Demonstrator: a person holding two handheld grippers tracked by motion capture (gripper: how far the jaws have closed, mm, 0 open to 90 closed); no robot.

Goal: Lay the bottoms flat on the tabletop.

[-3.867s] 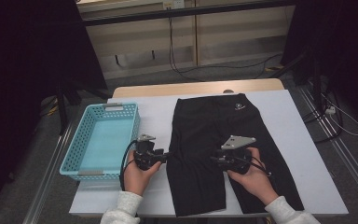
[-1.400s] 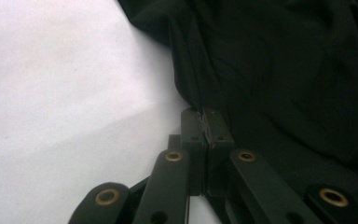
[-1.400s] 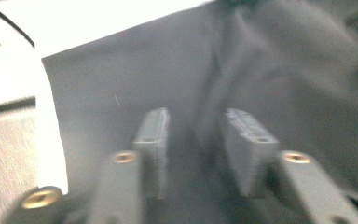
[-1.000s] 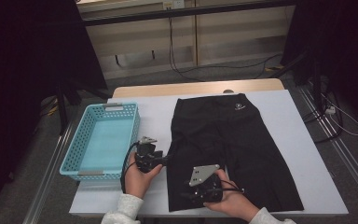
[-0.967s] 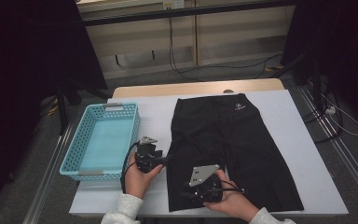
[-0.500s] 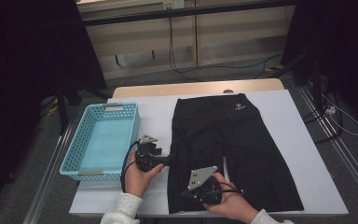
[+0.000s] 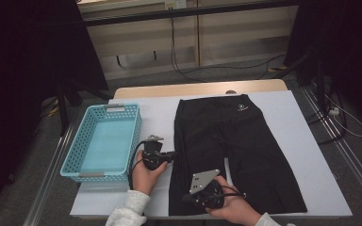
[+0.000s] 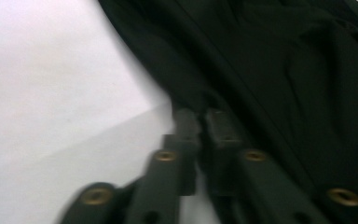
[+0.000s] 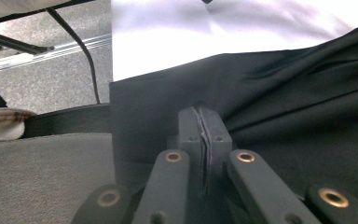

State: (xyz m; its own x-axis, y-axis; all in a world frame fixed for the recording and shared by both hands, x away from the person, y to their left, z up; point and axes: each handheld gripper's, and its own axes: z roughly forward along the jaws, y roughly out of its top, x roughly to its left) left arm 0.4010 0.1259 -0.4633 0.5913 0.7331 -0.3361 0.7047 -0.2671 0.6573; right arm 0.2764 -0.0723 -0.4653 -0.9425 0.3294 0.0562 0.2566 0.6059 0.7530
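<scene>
We pinch the black shorts (image 7: 226,146) with both grippers. The left gripper (image 8: 200,122) has just snapped tight on the side edge. The right gripper (image 9: 201,122) squeezes the bottom hem.

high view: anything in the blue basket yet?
No, the blue basket shows a bare floor, and the black shorts lie spread flat on the white table cover beside it.

Both handheld black two-jaw grippers: left gripper (image 7: 169,154), right gripper (image 7: 185,198). Brass-coloured screws on black linkage arms, black looping cable, grey three-cornered plate (image 7: 203,180) at lower centre. Light grey knit sleeves (image 7: 128,213) at bottom edge.
</scene>
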